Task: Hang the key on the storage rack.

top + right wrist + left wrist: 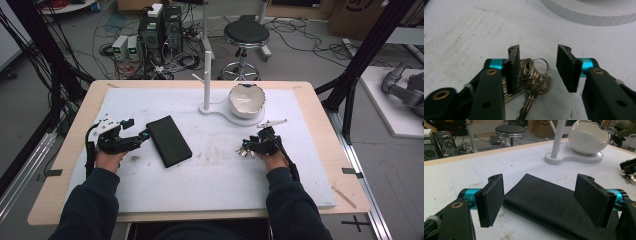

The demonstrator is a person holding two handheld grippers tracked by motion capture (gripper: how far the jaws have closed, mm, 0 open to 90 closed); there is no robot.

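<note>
Fingers (513, 67) of our right gripper (537, 68) parted around key bunch (534, 80), lower centre; left gripper (546, 200) open over soft leather wallet (549, 205). Keys rigid, slippery, loose; we'd pinch stacked blades.

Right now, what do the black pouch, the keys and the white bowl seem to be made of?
Pouch: probably leather or imitation leather, matte, with a fine pebbled grain.
Keys: metal, silvery and shiny, with cut teeth and a wire ring.
Bowl: likely glossy ceramic or plastic; smooth white, jagged eggshell-like rim.
</note>
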